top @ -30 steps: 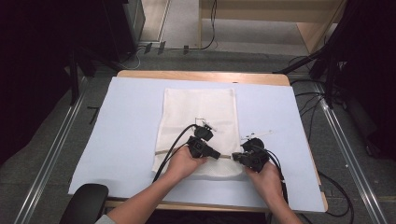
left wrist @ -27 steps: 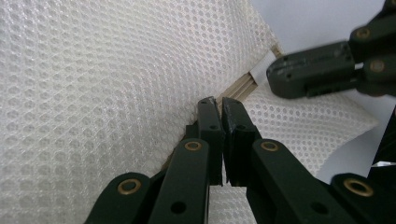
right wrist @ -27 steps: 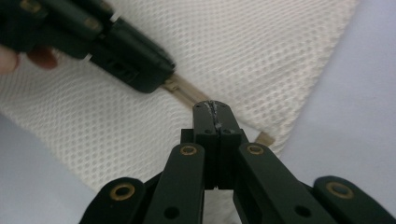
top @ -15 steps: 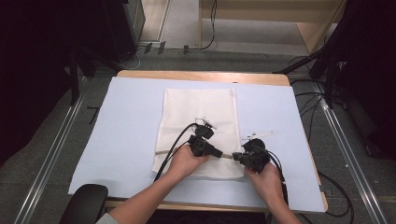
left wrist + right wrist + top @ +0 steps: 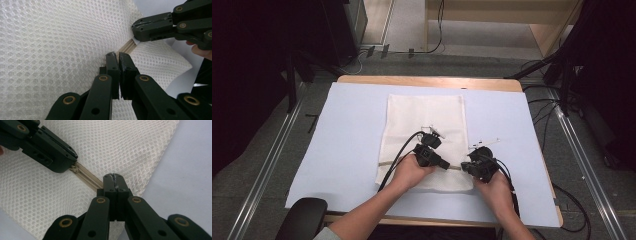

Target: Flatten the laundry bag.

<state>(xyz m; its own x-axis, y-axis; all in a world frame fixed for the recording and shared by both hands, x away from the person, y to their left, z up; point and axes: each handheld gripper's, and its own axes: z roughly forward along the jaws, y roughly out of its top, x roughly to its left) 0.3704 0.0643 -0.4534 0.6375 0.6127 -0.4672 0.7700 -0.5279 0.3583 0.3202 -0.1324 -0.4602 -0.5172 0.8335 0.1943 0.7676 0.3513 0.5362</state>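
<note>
Right now I have both grippers clamped on the zipper of the white mesh bag lying on the blue sheet: left gripper on the slider, right gripper at the zipper's end.

The zipper of the mesh bag is hidden at each end beneath closed jaws. The slider is concealed under the left gripper. In the high view, the person's forearms are cut off by the bottom edge.
</note>
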